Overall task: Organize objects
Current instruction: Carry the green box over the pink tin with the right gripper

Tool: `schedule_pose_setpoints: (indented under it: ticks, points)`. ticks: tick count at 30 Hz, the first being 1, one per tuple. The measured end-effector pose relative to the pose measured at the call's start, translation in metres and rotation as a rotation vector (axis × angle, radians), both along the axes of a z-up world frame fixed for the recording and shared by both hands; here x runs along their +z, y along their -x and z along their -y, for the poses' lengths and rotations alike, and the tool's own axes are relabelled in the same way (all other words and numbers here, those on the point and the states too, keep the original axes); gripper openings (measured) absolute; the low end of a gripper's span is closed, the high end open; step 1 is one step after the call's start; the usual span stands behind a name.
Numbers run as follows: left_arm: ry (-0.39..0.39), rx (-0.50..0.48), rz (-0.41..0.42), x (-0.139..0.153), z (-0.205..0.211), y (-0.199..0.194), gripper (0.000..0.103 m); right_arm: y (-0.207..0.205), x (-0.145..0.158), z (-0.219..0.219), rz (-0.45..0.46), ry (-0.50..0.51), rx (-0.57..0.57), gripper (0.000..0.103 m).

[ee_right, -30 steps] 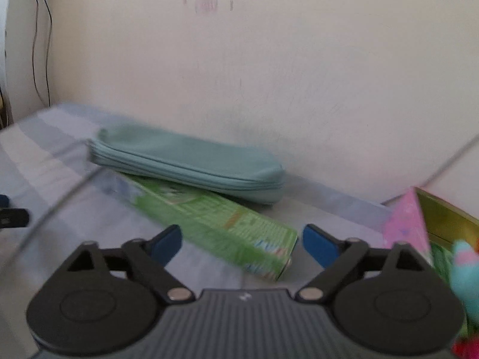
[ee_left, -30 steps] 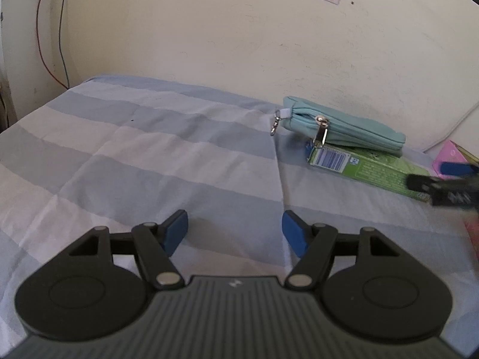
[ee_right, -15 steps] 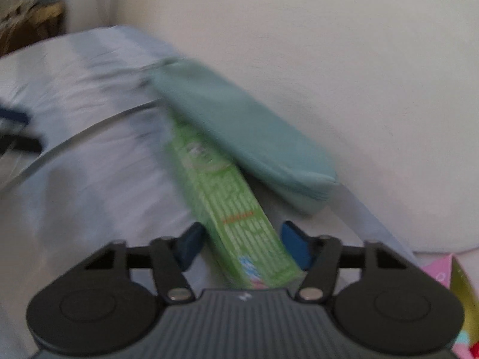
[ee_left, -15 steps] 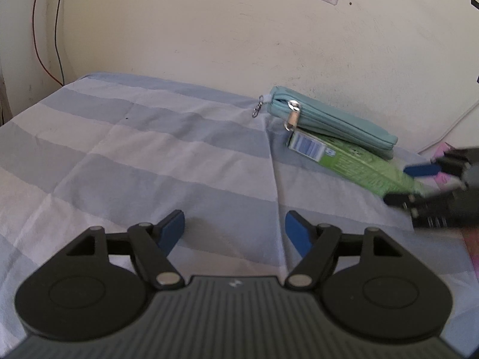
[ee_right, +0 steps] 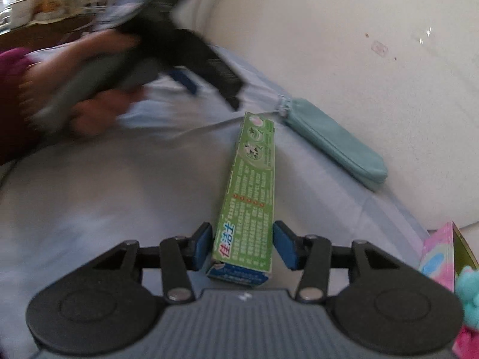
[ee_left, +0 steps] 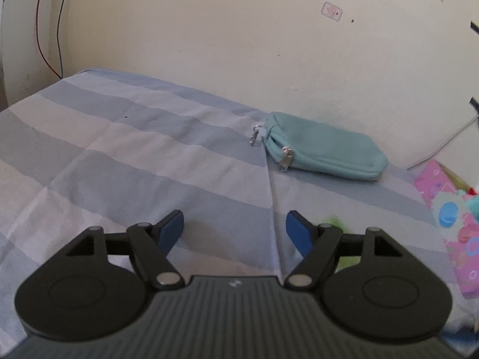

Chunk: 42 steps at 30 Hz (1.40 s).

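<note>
A green toothpaste box (ee_right: 254,185) lies lengthwise between the blue pads of my right gripper (ee_right: 244,239). Its jaws are closing and both pads press on the box's near end. The box points away toward a teal zip pouch (ee_right: 335,146) that lies by the wall. In the left wrist view the pouch (ee_left: 326,146) lies alone on the striped sheet (ee_left: 119,164), and a blurred green patch of the box (ee_left: 335,220) shows behind one finger. My left gripper (ee_left: 235,227) hovers open over the sheet with nothing between its fingers. It also appears blurred, as the left gripper (ee_right: 214,92) in a person's hand (ee_right: 98,74).
A pink patterned box (ee_left: 449,209) with toys stands at the bed's right edge, and a teal plush (ee_right: 470,293) is beside it. A white cable (ee_left: 443,143) runs down the wall behind. The cream wall borders the bed's far side.
The right gripper closed around the green box and swung it off from under the pouch, turning it lengthwise. The box has left its place beside the pouch in the left wrist view.
</note>
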<state>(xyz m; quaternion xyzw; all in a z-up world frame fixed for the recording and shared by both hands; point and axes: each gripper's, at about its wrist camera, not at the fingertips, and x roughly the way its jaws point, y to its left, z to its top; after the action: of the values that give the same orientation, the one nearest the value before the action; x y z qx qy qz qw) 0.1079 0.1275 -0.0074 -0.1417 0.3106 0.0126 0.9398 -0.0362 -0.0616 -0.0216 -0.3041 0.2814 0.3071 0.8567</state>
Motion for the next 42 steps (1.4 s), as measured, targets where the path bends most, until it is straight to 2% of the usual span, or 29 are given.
schedule_pose_setpoints:
  ticks: [5,8,11,13,17,20,23,25,27,28,31,32,33,34,35,39,42]
  points:
    - [0.029,-0.031,0.012,-0.001,0.002,0.002,0.077,0.037,-0.003,0.014,-0.029,-0.054,-0.058,0.047]
    - [0.012,-0.046,0.011,-0.003,0.007,0.001,0.077,0.047,-0.004,0.027,-0.036,-0.151,-0.125,0.047]
    - [-0.013,-0.057,0.017,-0.004,0.01,0.003,0.077,0.053,-0.003,0.03,-0.044,-0.23,-0.21,0.059]
    - [-0.014,-0.053,0.014,-0.004,0.009,0.004,0.077,0.051,-0.003,0.031,-0.053,-0.265,-0.232,0.062]
    - [-0.004,-0.031,-0.02,0.003,0.01,0.02,0.077,0.06,0.003,0.042,-0.043,-0.282,-0.247,0.064]
    - [0.042,-0.094,-0.036,0.01,0.02,0.048,0.077,0.067,0.002,0.039,-0.008,-0.267,-0.232,0.064]
    - [0.075,-0.171,-0.055,0.014,0.04,0.076,0.079,0.066,0.002,0.037,-0.016,-0.272,-0.218,0.063]
    - [0.09,-0.211,-0.08,0.012,0.056,0.085,0.086,0.061,0.003,0.035,-0.024,-0.269,-0.203,0.06]
    - [0.111,-0.252,-0.109,0.009,0.07,0.088,0.089,0.057,0.004,0.03,-0.033,-0.266,-0.191,0.051]
    - [0.111,-0.264,-0.12,0.007,0.076,0.088,0.09,0.054,0.005,0.028,-0.047,-0.274,-0.181,0.042]
    - [0.055,-0.258,-0.119,0.003,0.092,0.086,0.093,0.049,0.008,0.032,-0.106,-0.36,-0.179,0.041]
    - [0.065,-0.261,-0.12,0.004,0.093,0.086,0.092,0.047,0.009,0.038,-0.147,-0.418,-0.179,0.041]
    - [0.071,-0.265,-0.127,0.004,0.094,0.086,0.087,0.045,0.012,0.046,-0.2,-0.492,-0.171,0.041]
    - [0.054,-0.257,-0.129,0.005,0.097,0.086,0.086,0.045,0.014,0.054,-0.246,-0.564,-0.165,0.04]
    - [0.044,-0.252,-0.127,0.005,0.099,0.086,0.084,0.046,0.016,0.058,-0.254,-0.592,-0.173,0.04]
    - [0.048,-0.269,-0.096,0.021,0.108,0.085,0.076,0.049,0.022,0.073,-0.234,-0.638,-0.205,0.04]
    - [0.05,-0.306,-0.066,0.037,0.126,0.078,0.076,0.053,0.033,0.091,-0.163,-0.67,-0.234,0.04]
